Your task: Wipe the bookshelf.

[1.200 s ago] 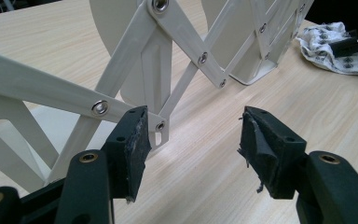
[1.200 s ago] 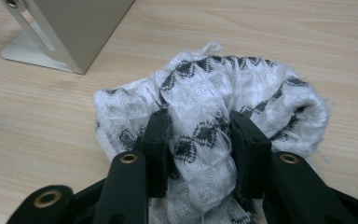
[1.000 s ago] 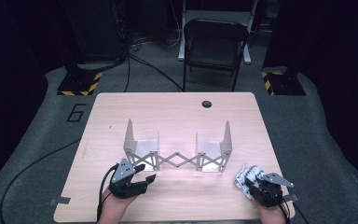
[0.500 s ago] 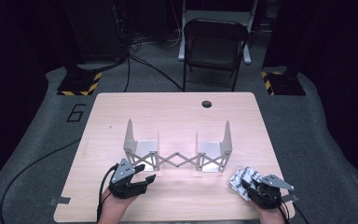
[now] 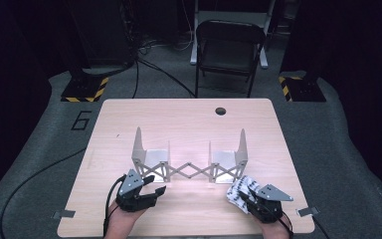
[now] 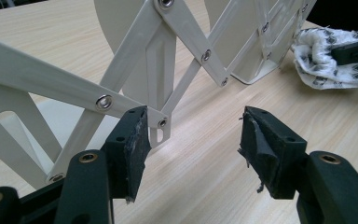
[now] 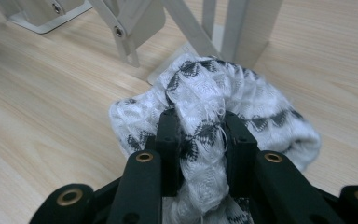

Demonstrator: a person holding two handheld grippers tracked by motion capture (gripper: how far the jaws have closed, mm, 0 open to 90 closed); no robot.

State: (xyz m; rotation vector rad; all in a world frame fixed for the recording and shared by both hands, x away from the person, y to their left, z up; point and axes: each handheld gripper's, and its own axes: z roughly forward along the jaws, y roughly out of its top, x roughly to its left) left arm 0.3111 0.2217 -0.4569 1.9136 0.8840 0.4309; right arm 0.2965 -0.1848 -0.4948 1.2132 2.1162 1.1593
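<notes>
My right gripper (image 5: 243, 198), jaws just closing, pinches a bunched black-and-white cloth (image 7: 223, 107) near the white folding rack (image 5: 189, 167); my left gripper (image 5: 155, 185) gapes empty.

overhead forward-down, two close views (shared rack (image 5: 189, 167))

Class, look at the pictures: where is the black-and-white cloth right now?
In the high view the cloth lies at the table's near right, pinched in the right claw, just in front of the white folding rack's right end.
</notes>
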